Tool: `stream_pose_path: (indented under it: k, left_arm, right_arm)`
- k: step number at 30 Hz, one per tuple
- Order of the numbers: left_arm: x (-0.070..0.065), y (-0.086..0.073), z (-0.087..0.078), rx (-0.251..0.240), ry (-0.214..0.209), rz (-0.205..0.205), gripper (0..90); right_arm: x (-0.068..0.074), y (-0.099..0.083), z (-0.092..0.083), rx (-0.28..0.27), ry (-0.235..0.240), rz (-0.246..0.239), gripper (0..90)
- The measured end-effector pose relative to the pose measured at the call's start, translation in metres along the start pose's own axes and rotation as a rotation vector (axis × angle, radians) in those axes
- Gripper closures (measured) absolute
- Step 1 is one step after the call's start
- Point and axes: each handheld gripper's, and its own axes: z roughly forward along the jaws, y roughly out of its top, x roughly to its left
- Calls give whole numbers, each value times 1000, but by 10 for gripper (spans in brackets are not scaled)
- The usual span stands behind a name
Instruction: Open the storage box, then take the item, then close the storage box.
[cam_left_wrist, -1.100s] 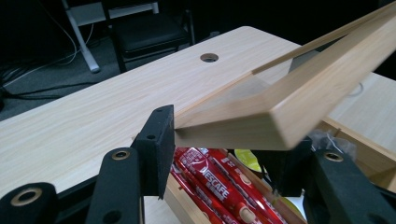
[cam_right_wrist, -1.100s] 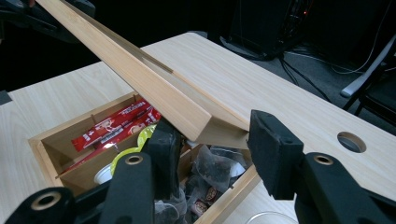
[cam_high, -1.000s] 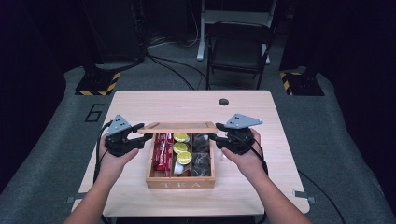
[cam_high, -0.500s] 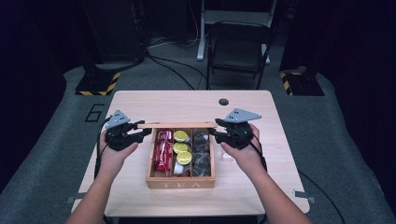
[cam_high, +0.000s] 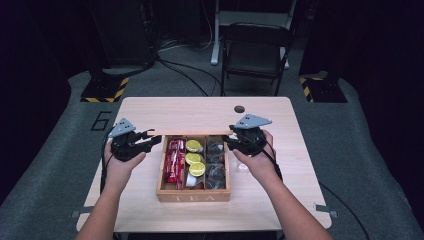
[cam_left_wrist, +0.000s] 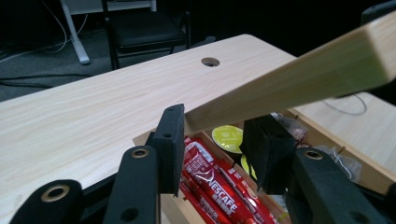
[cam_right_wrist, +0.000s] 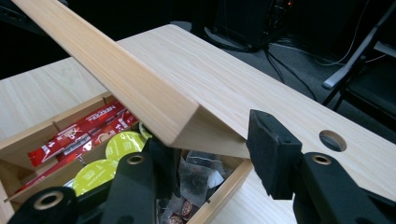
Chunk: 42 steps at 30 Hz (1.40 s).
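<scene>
Left hand-held gripper (cam_high: 151, 140) and right hand-held gripper (cam_high: 229, 142): foam-padded black jaws clamp opposite ends of flat pale-wood lid (cam_high: 192, 133), held above rectangular wooden tea box (cam_high: 194, 195); left jaws just closing. Inside: glossy red sachets (cam_high: 174, 159), round yellow pods (cam_high: 193, 145). Surface (cam_high: 190, 110) light woodgrain.

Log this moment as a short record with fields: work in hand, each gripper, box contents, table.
work in hand: wooden lid held raised over the open tea box at its far edge
left gripper: fingers have just been closing, lid's end between them
right gripper: at the lid's other end; whether both fingers press it is unclear
left compartment: red coffee sticks
middle compartment: yellow-green capsules
right compartment: dark wrapped tea bags
table: light wood, round hole near far edge
</scene>
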Motion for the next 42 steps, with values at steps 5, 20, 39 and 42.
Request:
stream_pose_path:
  k: [5,20,39,42]
  left_arm:
    - [-1,0,0,4,2,3,595]
    - [-5,4,0,17,31,11,594]
    - [-3,5,2,1,23,15,586]
    - [-2,5,2,-3,19,10,585]
  right_arm:
    - [1,-1,0,1,1,9,553]
    - [8,-28,-8,-34,12,95,517]
    - [27,-56,-5,6,16,87,536]
    - [32,-58,-2,19,21,74,532]
